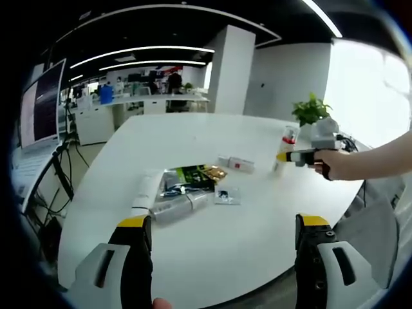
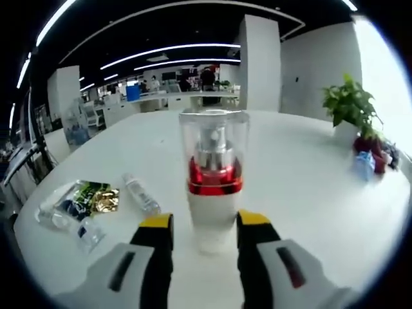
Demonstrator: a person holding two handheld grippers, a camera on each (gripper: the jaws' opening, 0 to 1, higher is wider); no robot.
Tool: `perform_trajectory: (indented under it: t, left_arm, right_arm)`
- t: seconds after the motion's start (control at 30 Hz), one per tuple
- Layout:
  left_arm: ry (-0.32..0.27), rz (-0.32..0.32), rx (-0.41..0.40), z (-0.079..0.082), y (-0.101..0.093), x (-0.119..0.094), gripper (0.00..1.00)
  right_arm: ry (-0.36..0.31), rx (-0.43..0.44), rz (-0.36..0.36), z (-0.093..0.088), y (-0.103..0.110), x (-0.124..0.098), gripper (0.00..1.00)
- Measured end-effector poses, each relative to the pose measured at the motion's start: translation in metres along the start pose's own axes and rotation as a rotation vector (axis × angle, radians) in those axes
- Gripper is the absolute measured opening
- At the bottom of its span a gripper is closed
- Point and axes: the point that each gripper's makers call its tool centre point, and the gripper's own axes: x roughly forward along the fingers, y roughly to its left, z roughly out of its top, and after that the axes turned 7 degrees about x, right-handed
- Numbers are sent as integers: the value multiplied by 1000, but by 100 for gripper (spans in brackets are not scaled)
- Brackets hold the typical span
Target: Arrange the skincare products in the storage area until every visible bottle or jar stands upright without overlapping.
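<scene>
A pump bottle (image 2: 214,180) with a clear cap, red band and white body stands upright on the white table (image 2: 309,212). My right gripper (image 2: 206,220) straddles its base, the jaws drawn in close. The right jaw is against the bottle and a thin gap shows at the left jaw. In the left gripper view the same bottle (image 1: 288,143) stands at the far right with the right gripper (image 1: 293,156) beside it, held by a hand. My left gripper (image 1: 223,221) is open and holds nothing. A white tube (image 1: 147,192), a clear bottle (image 1: 181,206) and sachets (image 1: 196,175) lie flat on the table.
A small flat packet (image 1: 226,196) and a small white box (image 1: 237,163) lie near the sachets. A potted plant (image 1: 311,109) stands at the table's far edge, with small items beside the plant (image 2: 349,103). A monitor (image 1: 42,106) stands off the table's left side.
</scene>
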Motion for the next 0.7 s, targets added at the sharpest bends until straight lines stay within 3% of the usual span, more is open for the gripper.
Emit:
perform_trajectory:
  t: [0.7]
  left_arm:
    - [-16, 4, 56, 3, -3, -2, 91]
  right_arm:
    - [38, -46, 165, -22, 21, -45, 70]
